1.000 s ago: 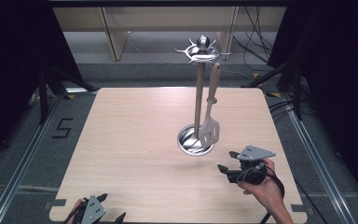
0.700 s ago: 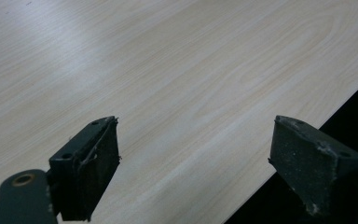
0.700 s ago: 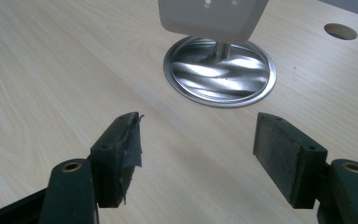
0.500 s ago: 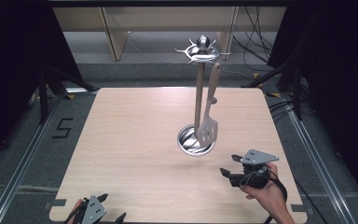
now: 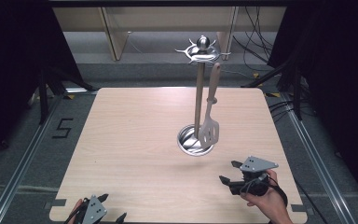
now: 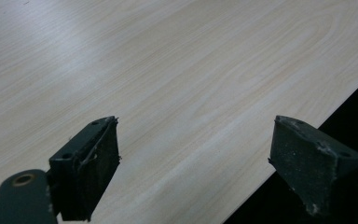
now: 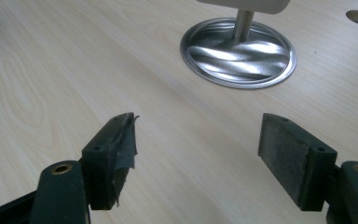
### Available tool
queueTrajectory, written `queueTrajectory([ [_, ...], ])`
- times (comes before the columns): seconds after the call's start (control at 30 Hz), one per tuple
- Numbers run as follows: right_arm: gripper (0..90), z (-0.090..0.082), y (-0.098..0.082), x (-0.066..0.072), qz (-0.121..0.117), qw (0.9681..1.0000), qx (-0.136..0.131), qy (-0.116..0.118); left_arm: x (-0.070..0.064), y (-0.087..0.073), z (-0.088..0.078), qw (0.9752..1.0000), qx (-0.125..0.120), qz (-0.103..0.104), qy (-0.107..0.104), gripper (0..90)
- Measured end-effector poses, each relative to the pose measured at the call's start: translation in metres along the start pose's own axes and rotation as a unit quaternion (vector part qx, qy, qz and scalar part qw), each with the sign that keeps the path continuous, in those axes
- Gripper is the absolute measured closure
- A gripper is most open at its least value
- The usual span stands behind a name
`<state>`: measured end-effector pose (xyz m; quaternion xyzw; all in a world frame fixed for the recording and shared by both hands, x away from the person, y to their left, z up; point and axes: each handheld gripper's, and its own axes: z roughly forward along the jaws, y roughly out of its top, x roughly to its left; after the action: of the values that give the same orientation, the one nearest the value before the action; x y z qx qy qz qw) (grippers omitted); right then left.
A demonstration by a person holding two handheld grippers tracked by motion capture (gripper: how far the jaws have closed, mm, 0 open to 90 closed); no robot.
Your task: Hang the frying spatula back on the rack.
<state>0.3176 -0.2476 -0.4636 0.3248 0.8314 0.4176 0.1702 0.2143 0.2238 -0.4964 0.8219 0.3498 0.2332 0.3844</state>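
A metal utensil stand (image 5: pixel 199 93) rises from a round steel base (image 5: pixel 189 142) at the middle right of the wooden table (image 5: pixel 135 140). A slotted spatula (image 5: pixel 209 130) hangs from its hooked top (image 5: pixel 203 50). My right gripper (image 5: pixel 228 171), held by a hand, hovers near the front right, pointing left toward the base (image 7: pixel 238 46). Its jaws have just been opening and now stand open (image 7: pixel 198 135) with nothing between them. My left gripper (image 5: pixel 113 207) sits at the front left edge, open (image 6: pixel 196 140) over bare wood.
The table's edge (image 6: pixel 307 107) runs just right of the left gripper's jaws. Dark curtains flank both sides. Wooden furniture legs and cables (image 5: pixel 256 51) lie on the floor beyond the far edge. A floor marking "5" (image 5: pixel 61 127) is at the left.
The right gripper has drawn back slightly from the stand toward the near edge, and its jaws look a little wider. The left gripper has stayed put.
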Motion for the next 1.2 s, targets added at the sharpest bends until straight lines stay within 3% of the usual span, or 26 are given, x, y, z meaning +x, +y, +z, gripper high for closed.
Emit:
queueTrajectory([
  [0.07, 28.5, 0.000, -0.003, 0.001, 0.003, 1.0000, 0.003, 0.004, 0.000, 0.000, 0.000, 1.0000, 0.001, -0.002, 0.000, 15.0],
  [0.1, 28.5, -0.001, -0.006, 0.002, 0.009, 0.9999, 0.005, 0.005, 0.002, 0.000, -0.002, 0.9998, 0.013, 0.012, 0.005, 15.0],
  [0.13, 28.5, -0.001, -0.006, 0.002, 0.009, 0.9999, 0.005, 0.005, 0.002, 0.000, -0.002, 0.9998, 0.013, 0.012, 0.005, 15.0],
  [0.17, 28.3, -0.002, -0.008, 0.002, 0.005, 1.0000, 0.006, 0.004, 0.005, 0.001, -0.003, 0.9994, 0.014, 0.030, 0.007, 15.0],
  [0.2, 28.1, -0.002, -0.010, 0.004, 0.012, 0.9999, 0.007, 0.007, 0.003, 0.001, -0.003, 0.9997, 0.011, 0.019, 0.007, 15.0],
  [0.3, 27.8, -0.003, -0.014, 0.005, 0.007, 0.9999, 0.008, 0.007, 0.003, 0.001, -0.002, 0.9998, 0.009, 0.018, 0.006, 15.0],
  [0.33, 27.8, -0.003, -0.014, 0.005, 0.007, 0.9999, 0.008, 0.007, 0.001, 0.000, -0.002, 1.0000, 0.003, 0.002, 0.007, 15.0],
  [0.4, 27.6, -0.004, -0.016, 0.007, 0.010, 0.9999, 0.008, 0.003, 0.002, 0.001, -0.003, 0.9997, 0.012, 0.019, -0.003, 15.0],
  [0.47, 27.5, -0.004, -0.018, 0.009, 0.002, 0.9999, 0.008, 0.009, 0.002, 0.001, -0.003, 0.9997, 0.014, 0.018, 0.003, 14.9],
  [0.5, 27.5, -0.004, -0.018, 0.009, 0.002, 0.9999, 0.008, 0.009, 0.005, 0.002, -0.002, 0.9990, 0.011, 0.042, 0.001, 14.9],
  [0.53, 27.3, -0.004, -0.019, 0.010, 0.008, 0.9999, 0.009, 0.005, 0.004, 0.001, -0.001, 0.9995, 0.006, 0.031, 0.003, 14.9],
  [0.57, 27.2, -0.004, -0.020, 0.011, 0.014, 0.9998, 0.014, 0.008, 0.005, 0.001, -0.001, 0.9988, 0.017, 0.043, 0.012, 14.9],
  [0.67, 26.9, -0.005, -0.022, 0.011, 0.013, 0.9998, 0.013, 0.007, 0.005, 0.001, -0.001, 0.9991, 0.010, 0.042, 0.004, 14.9],
  [0.7, 26.8, -0.005, -0.022, 0.011, 0.010, 0.9999, 0.010, 0.004, 0.001, 0.000, -0.002, 0.9997, 0.015, 0.016, 0.006, 15.0],
  [0.73, 26.7, -0.006, -0.023, 0.012, 0.016, 0.9998, 0.013, 0.007, 0.004, 0.001, -0.001, 0.9993, 0.006, 0.037, 0.005, 14.9],
  [0.77, 26.7, -0.006, -0.023, 0.013, 0.012, 0.9998, 0.012, 0.010, 0.004, 0.001, -0.001, 0.9991, 0.012, 0.041, 0.009, 15.0],
  [0.83, 26.5, -0.007, -0.024, 0.014, 0.016, 0.9996, 0.014, 0.016, 0.004, 0.001, -0.001, 0.9992, 0.014, 0.038, 0.009, 14.9],
  [0.93, 26.1, -0.008, -0.026, 0.017, 0.010, 0.9999, 0.009, 0.009, 0.003, 0.001, -0.001, 0.9994, 0.006, 0.034, 0.008, 14.9],
  [1.03, 25.8, -0.010, -0.029, 0.019, 0.015, 0.9997, 0.013, 0.013, 0.004, 0.001, -0.001, 0.9990, 0.015, 0.041, 0.009, 14.9],
  [1.07, 25.8, -0.011, -0.031, 0.019, 0.016, 0.9997, 0.016, 0.014, 0.002, 0.000, -0.002, 0.9995, 0.017, 0.026, 0.007, 15.0],
  [1.2, 25.6, -0.012, -0.033, 0.019, 0.015, 0.9997, 0.014, 0.012, 0.003, 0.001, -0.001, 0.9992, 0.019, 0.034, 0.007, 15.0],
])
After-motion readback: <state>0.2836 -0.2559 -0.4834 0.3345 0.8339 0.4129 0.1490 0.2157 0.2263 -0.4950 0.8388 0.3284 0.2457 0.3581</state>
